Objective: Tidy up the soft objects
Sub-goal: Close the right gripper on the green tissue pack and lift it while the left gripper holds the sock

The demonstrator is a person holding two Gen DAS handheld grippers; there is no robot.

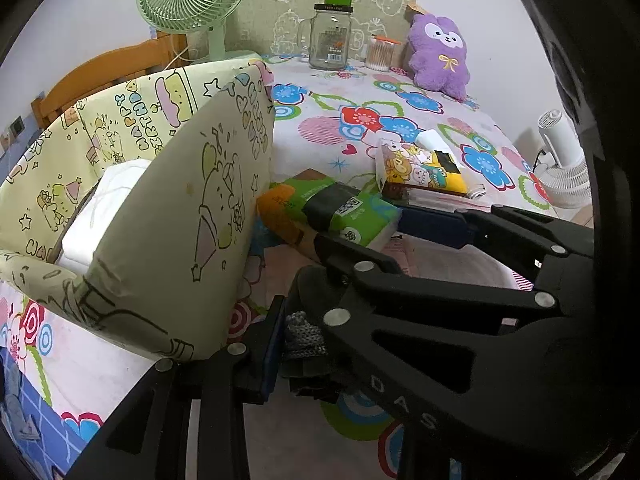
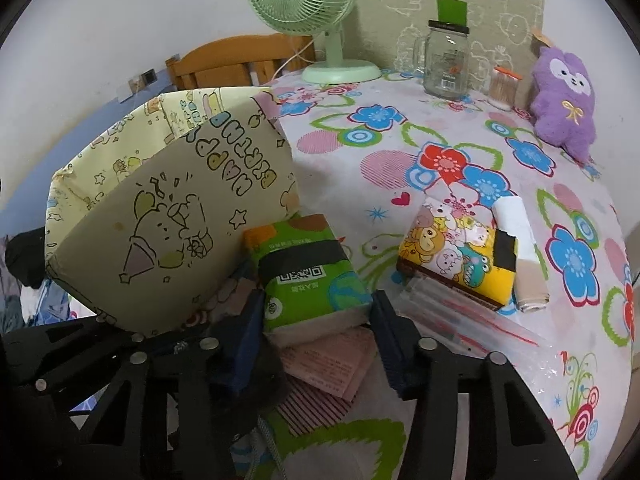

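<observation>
A green tissue pack (image 2: 308,276) lies beside a pale yellow cartoon-print storage box (image 2: 168,216). My right gripper (image 2: 316,340) has its blue pads on both sides of the pack's near end. In the left wrist view the same pack (image 1: 340,212) lies past the right gripper's black fingers (image 1: 440,292). My left gripper (image 1: 280,352) is shut on a grey knitted piece (image 1: 302,338). The box (image 1: 160,208) holds a white soft pack (image 1: 108,200). A yellow cartoon tissue pack (image 2: 456,256) and a purple plush toy (image 2: 564,100) lie on the table.
A floral tablecloth (image 2: 360,168) covers the table. A green fan (image 2: 304,4), a glass jar mug (image 2: 446,60) and a cotton swab jar (image 2: 504,86) stand at the back. Pink papers (image 2: 332,364) and a clear plastic sleeve (image 2: 460,316) lie near the right gripper.
</observation>
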